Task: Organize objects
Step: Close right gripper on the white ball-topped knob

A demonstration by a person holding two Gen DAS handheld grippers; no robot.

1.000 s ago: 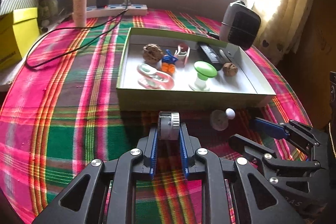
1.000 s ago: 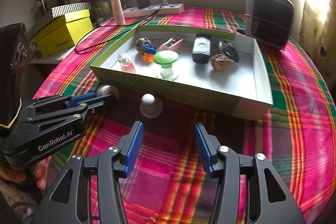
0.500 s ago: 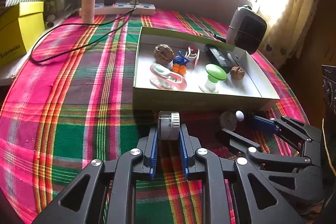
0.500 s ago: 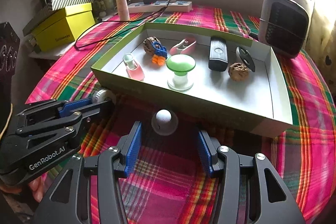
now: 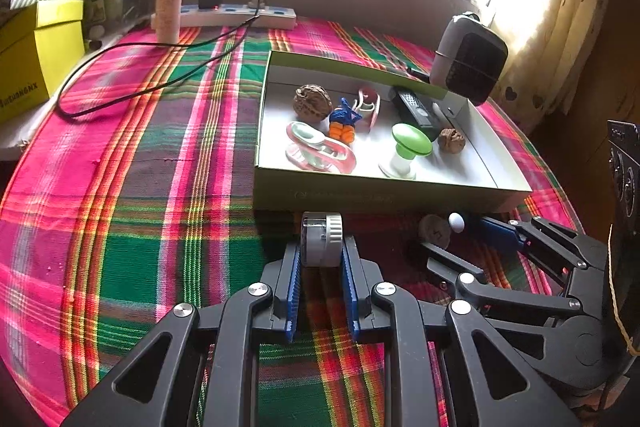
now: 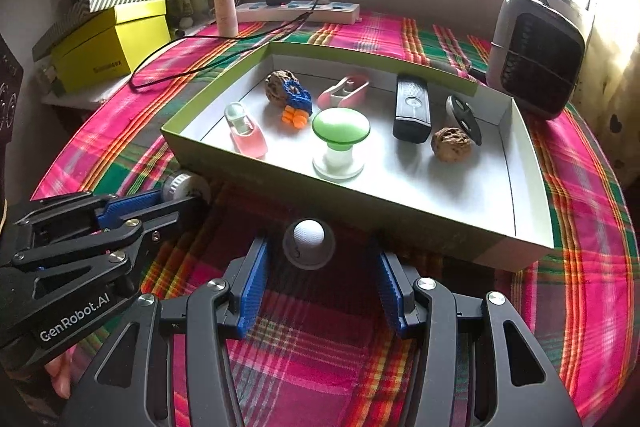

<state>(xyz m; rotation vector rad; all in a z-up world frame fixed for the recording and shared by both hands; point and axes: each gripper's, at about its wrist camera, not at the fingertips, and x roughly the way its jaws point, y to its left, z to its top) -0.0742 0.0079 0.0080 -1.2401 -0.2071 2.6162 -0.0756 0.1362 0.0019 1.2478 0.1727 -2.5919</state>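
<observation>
The left gripper [image 5: 321, 259] is clamped on a small white roller-like cylinder [image 5: 322, 239], and holds it just before the near wall of the green tray [image 5: 376, 195], probably so it can be lifted over that wall to the sorted things inside. The right gripper [image 6: 320, 267] stands open, gripping nothing. A white knob with a round base [image 6: 308, 244] lies on the plaid cloth [image 6: 312, 359] between its fingertips and slightly ahead, apart from both pads, close under the tray wall.

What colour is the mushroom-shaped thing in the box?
Green cap on a white stem, mushroom-shaped thing, clearest in the right wrist view.
</observation>
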